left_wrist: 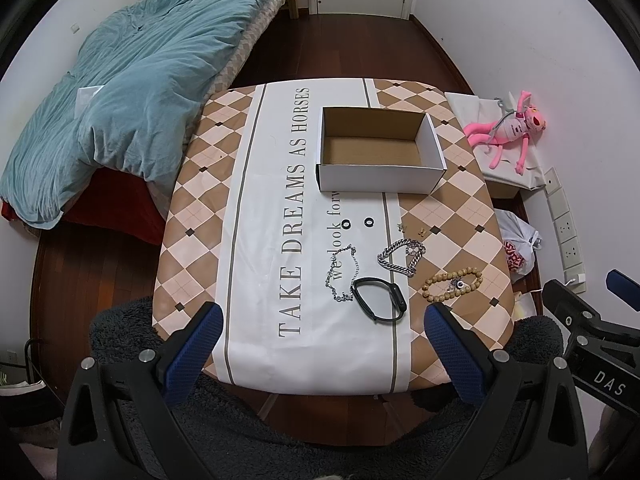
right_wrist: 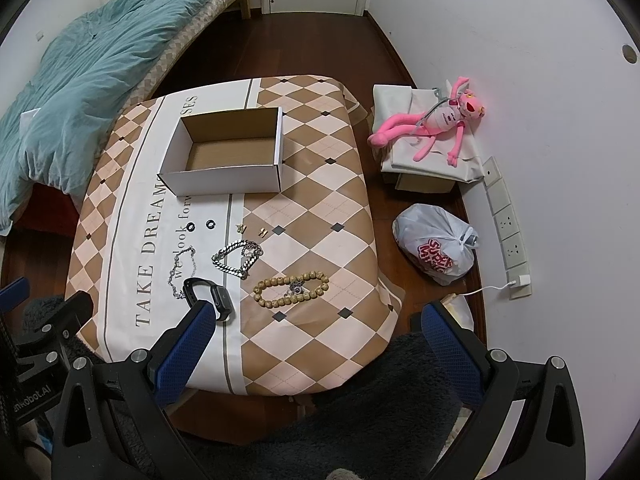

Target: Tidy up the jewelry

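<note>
The left gripper (left_wrist: 324, 320) hangs over the near edge of the table (left_wrist: 192, 208) with its blue fingers (left_wrist: 200, 344) spread wide and nothing between them; the right gripper (right_wrist: 320, 320) is likewise spread and empty, off toward the table's near right corner. Taking the black smartwatch (left_wrist: 380, 300) as the landmark: it lies just ahead of the left gripper, a thin silver chain (left_wrist: 342, 272) touching its left side, a heavy silver link bracelet (left_wrist: 402, 256) just behind it, and a wooden bead bracelet (left_wrist: 452, 284) to its right with a small silver piece inside the loop. Farther behind the watch sit two black rings (left_wrist: 356, 223) and two small gold earrings (left_wrist: 410, 230), then the open cardboard box (left_wrist: 380, 178), empty.
</note>
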Motion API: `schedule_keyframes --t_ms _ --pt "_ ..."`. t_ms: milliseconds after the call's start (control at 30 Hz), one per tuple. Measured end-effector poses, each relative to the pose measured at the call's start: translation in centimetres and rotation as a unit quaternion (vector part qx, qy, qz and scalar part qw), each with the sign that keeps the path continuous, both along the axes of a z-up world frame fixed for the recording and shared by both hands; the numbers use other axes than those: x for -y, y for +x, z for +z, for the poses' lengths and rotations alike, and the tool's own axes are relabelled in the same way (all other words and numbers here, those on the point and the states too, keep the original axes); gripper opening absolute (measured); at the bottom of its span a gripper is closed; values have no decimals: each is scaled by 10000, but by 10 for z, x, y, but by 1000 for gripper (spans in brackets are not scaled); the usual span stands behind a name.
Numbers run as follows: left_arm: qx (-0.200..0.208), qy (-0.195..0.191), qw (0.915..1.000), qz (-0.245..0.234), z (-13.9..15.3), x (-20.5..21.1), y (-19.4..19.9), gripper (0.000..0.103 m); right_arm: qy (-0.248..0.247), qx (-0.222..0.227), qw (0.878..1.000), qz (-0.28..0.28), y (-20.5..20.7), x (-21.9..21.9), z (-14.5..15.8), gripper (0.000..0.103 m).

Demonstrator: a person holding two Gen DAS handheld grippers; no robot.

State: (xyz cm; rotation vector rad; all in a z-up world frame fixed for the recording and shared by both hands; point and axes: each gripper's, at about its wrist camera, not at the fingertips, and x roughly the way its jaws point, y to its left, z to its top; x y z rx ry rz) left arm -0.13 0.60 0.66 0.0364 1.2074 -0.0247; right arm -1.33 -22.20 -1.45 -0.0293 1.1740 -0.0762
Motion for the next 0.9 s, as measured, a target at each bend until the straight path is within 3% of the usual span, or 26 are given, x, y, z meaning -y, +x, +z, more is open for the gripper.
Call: schedule_keyframes --t_ms 700,900 --pt "-16 -9 10000 -9 -2 0 2 103 42 22 10000 -14 2 1 1 103" --pt "114 128 9999 2 -10 3 30 103 302 145 9993 -170 26 14 2 103"
